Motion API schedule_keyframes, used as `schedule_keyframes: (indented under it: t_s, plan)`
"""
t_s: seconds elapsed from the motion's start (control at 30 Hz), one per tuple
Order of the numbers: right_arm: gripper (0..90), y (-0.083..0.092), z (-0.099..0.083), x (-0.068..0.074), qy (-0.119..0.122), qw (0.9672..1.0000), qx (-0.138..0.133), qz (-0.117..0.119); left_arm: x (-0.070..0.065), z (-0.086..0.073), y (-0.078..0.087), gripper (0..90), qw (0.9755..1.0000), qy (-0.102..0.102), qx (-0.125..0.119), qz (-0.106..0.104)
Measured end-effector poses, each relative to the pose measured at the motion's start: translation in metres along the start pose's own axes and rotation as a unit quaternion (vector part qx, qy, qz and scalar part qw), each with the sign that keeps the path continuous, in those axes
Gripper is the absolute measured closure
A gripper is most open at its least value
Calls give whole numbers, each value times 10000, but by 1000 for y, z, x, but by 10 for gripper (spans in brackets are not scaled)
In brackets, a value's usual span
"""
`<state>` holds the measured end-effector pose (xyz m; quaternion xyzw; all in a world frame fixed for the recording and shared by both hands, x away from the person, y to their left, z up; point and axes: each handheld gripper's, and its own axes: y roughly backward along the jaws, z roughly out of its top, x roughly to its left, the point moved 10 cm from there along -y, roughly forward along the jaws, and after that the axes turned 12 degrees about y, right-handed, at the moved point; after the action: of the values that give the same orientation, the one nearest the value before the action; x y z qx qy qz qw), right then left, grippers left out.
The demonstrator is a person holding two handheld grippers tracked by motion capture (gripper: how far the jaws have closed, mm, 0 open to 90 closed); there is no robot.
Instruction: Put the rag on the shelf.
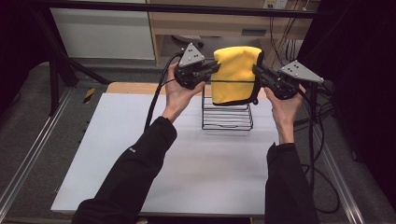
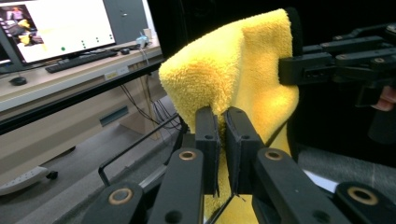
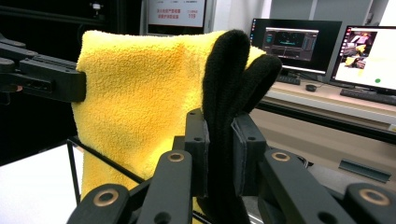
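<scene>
we: left gripper (image 1: 214, 69) clamped on yellow towel (image 1: 236, 74) left edge | right gripper (image 1: 258, 71) clamped on its black-trimmed right edge | towel held folded, hanging just above wire rack (image 1: 227, 117) on table (image 1: 187, 158)

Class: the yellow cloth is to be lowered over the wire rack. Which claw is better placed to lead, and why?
Neither clearly: the left claw and right claw each pinch an opposite edge of the yellow cloth above the wire rack; lower both together.
</scene>
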<state>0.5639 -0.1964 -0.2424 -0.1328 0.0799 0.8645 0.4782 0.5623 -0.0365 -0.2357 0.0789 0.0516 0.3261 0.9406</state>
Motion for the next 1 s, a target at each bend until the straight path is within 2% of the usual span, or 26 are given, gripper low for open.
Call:
schedule_keyframes:
  t_s: [0.13,0.23,0.4,0.67,0.73,0.87,1.0]
  plan:
    - [787,5,-3,3,92,10000,25,15,-3,-5,1,834,9999,-63,93,-26]
    - [793,4,-5,2,122,9999,37,-80,-3,-4,-1,836,9999,-91,112,35]
    - [793,-4,-2,-2,113,9998,15,-167,3,3,-5,841,9997,-170,-37,199]
    - [791,-1,1,-5,141,9997,-98,-191,1,12,1,848,9992,-143,-376,76]
    - [791,0,5,-5,172,9994,-215,-190,0,14,2,848,9991,-208,-365,73]
    - [789,1,9,-6,231,9992,-261,-204,-3,18,4,848,9989,-301,-357,66]
    - [785,5,9,-2,295,9989,-325,-158,-8,11,8,847,9989,-381,-255,-56]
